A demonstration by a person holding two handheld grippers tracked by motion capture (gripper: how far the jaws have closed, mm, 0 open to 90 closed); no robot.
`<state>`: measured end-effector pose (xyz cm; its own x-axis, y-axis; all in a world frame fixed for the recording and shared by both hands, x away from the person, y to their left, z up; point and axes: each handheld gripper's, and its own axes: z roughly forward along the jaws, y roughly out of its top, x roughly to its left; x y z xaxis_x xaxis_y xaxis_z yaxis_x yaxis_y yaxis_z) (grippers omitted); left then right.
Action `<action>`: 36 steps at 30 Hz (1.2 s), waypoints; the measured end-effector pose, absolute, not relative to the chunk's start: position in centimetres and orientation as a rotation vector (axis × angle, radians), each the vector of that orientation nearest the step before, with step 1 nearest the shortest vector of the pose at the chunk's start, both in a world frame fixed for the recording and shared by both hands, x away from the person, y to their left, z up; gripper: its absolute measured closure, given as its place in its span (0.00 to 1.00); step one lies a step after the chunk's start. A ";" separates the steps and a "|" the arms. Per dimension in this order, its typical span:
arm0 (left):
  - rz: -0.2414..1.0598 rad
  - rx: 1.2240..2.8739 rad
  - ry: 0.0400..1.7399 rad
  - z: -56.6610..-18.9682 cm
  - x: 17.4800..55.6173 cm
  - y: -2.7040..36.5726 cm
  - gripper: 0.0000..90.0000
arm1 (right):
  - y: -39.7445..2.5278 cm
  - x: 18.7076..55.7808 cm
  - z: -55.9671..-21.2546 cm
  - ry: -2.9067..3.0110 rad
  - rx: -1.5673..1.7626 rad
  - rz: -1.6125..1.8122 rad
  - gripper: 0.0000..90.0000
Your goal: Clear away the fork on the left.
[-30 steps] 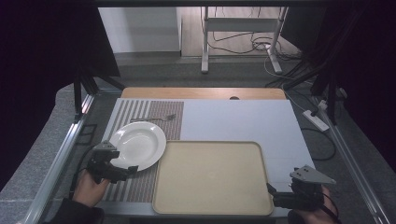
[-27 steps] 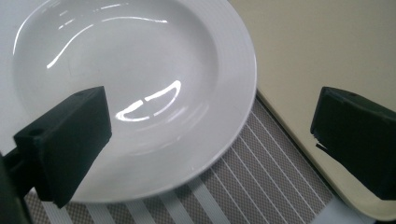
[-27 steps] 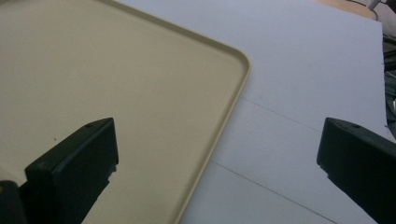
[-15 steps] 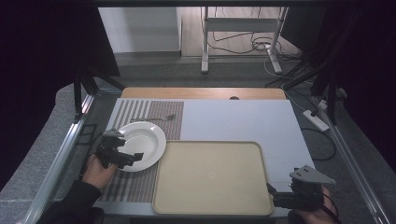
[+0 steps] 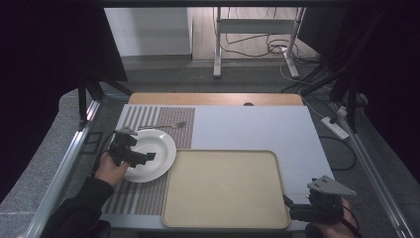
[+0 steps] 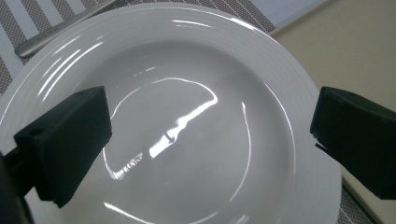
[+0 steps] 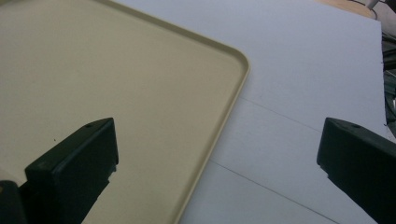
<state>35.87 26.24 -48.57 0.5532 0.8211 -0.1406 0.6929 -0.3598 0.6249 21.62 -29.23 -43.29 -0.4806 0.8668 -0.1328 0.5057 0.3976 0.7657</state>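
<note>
Left tongs point(image 5: 148, 156): jaws spread wide, nothing gripped. In the left gripper view both jaws hang over the white plate point(image 6: 187, 116), one toward its 9 o'clock side, the other past its 3 o'clock rim. I can't tell whether either jaw touches the china. From the high view the left tongs sit over the plate's 8 o'clock portion, pointing toward 3 o'clock. My read: I'm lining up on the rim for a pinch, and the wide spread is there to give clearance first.

Right tongs point(image 5: 289, 210): also fully spread and empty, parked at the tray's 5 o'clock corner. In the right gripper view the jaws straddle the tray's edge point(image 7: 219, 126), one over the beige surface, the other over the white mat point(image 7: 299, 84). Likely waiting to steady the tray (or simply staying clear).

Plate point(image 5: 148, 154) lies flat on the striped placemat point(image 5: 143, 193), at 9 o'clock of the beige tray point(image 5: 225, 191), its rim just beside the tray's edge. The tray is bare, so I judge it the plate's destination. A fork point(image 5: 166, 125) lies at the plate's 12 o'clock, just beside it. Everything rests on the bench point(image 5: 213, 98).
</note>
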 end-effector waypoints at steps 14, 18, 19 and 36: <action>0.250 2.162 1.228 -49.0 39.5 26.0 0.00 | -29.2 21.6 -43.3 2.138 1.169 0.908 0.00; 0.267 2.170 1.237 -49.0 40.4 25.9 0.00 | -29.2 21.6 -43.3 2.138 1.169 0.908 0.00; 0.271 2.172 1.238 -49.0 40.7 25.8 0.00 | -29.2 21.6 -43.3 2.138 1.170 0.908 0.00; 0.256 2.182 1.256 -49.7 45.0 25.3 0.00 | -29.3 21.7 -43.3 2.139 1.173 0.909 0.00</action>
